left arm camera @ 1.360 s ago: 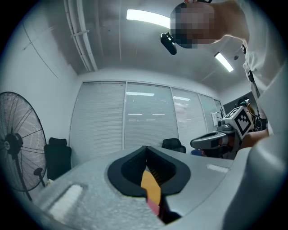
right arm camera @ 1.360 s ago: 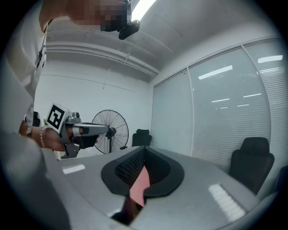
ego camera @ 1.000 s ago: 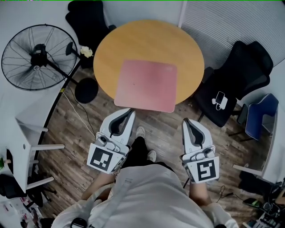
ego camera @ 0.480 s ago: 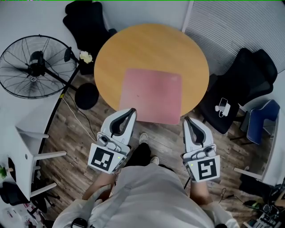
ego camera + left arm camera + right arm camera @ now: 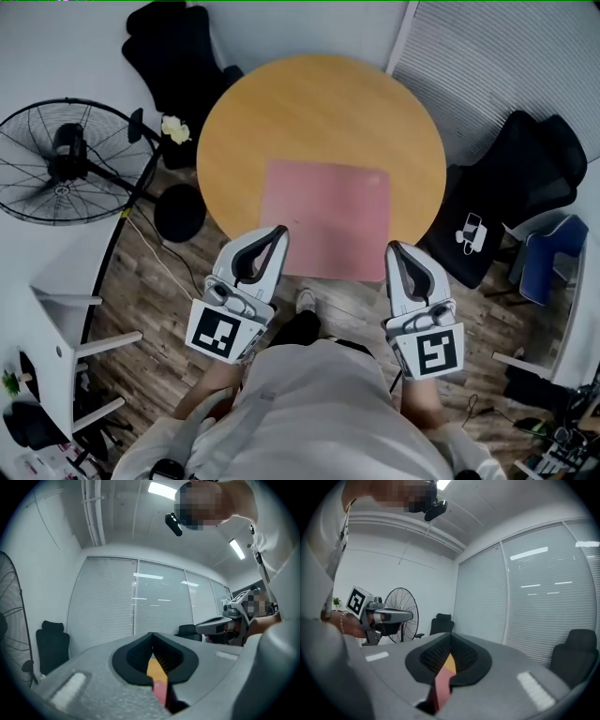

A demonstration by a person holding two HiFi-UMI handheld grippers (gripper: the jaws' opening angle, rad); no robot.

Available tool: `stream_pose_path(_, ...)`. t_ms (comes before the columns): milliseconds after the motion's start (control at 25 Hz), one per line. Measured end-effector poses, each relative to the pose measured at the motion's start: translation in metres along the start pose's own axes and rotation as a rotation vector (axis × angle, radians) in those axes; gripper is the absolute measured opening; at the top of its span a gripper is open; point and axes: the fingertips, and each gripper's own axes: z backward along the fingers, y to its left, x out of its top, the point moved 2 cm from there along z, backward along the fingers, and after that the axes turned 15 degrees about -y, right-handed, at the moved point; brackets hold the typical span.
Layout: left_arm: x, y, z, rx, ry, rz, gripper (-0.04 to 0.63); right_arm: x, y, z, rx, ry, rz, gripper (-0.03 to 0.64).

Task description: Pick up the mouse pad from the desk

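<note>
A pink mouse pad (image 5: 328, 230) lies flat on the round wooden table (image 5: 319, 112), with its near edge at the table's front rim. My left gripper (image 5: 279, 230) is shut and empty, its tip over the pad's near left corner. At the pad's near right corner is my right gripper (image 5: 394, 246), also shut and empty. Both point level at the table. In the left gripper view a strip of the pad (image 5: 159, 688) and table (image 5: 153, 666) shows below the closed jaws. The right gripper view likewise shows the pad (image 5: 440, 681) under the closed jaws. Whether either tip touches the pad is unclear.
A standing fan (image 5: 66, 159) is at the left, with a black chair (image 5: 178, 47) behind it. Another black chair (image 5: 511, 178) and a blue one (image 5: 548, 258) stand at the right. A white desk (image 5: 56, 309) is at the near left. Window blinds run behind the table.
Both grippers have advanced toward the table together with the person. Their tips, earlier short of the pad over the floor, now sit at its near corners.
</note>
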Motion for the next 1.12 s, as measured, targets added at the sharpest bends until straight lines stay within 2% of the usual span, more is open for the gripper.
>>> stream_pose_path(480,-0.02,0.043,-0.024,-0.022,0.011,0.005,0.006,-0.012,-0.01,-0.054,-0.026,0.004,-0.019,0.003)
stream_pose_path(960,-0.047,0.049,-0.036,-0.051,0.039,0.016,0.006,-0.038,-0.024,-0.061,-0.009,0.032,0.005,0.005)
stream_pose_path(1120,-0.065,0.052,-0.032,-0.046,0.077,0.032,0.006,-0.054,-0.028,-0.058,-0.007,0.061,0.004,0.005)
